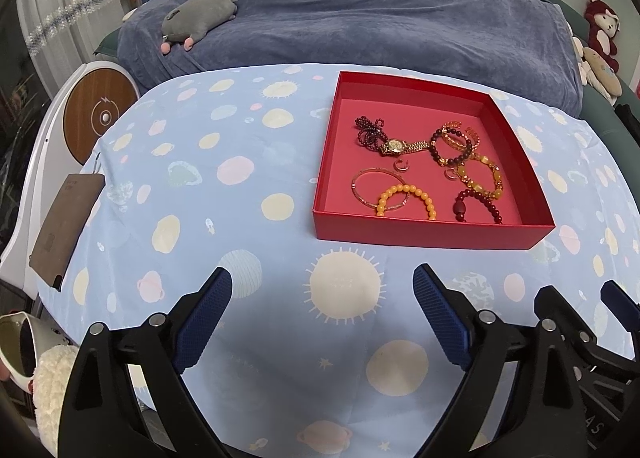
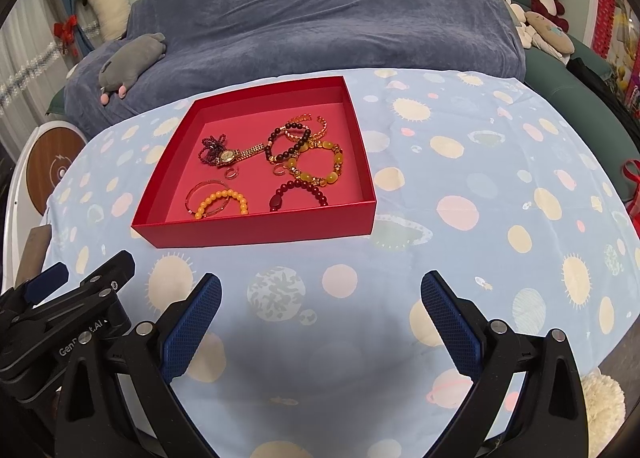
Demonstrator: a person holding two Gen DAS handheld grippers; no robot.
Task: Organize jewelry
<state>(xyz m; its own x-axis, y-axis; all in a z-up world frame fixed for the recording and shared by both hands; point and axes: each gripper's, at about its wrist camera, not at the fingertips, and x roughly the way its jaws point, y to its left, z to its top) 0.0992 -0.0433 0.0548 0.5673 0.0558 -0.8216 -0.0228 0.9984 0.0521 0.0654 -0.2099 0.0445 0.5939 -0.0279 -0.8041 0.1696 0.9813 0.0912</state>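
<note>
A shallow red box [image 1: 434,234] [image 2: 256,226] sits on a blue planet-print cloth. Inside lie a gold watch [image 1: 400,146] [image 2: 236,155], a dark bead strand [image 1: 368,130] [image 2: 210,148], an orange bead bracelet [image 1: 406,198] [image 2: 222,200], a thin bangle [image 1: 366,188] [image 2: 198,192], a yellow stone bracelet [image 1: 486,178] [image 2: 326,162], dark red bead bracelets [image 1: 478,204] [image 2: 298,192] and small rings [image 1: 401,165] [image 2: 231,173]. My left gripper [image 1: 322,278] hovers open over the cloth in front of the box. My right gripper [image 2: 320,284] is open too, right of the left one, with nothing between its fingers.
The cloth-covered table [image 1: 200,198] [image 2: 480,198] stretches left and right of the box. Behind it is a sofa under a grey-blue cover [image 1: 360,10] [image 2: 320,18] with a grey plush [image 1: 200,16] [image 2: 132,58]. A brown tag [image 1: 66,226] hangs at the left edge.
</note>
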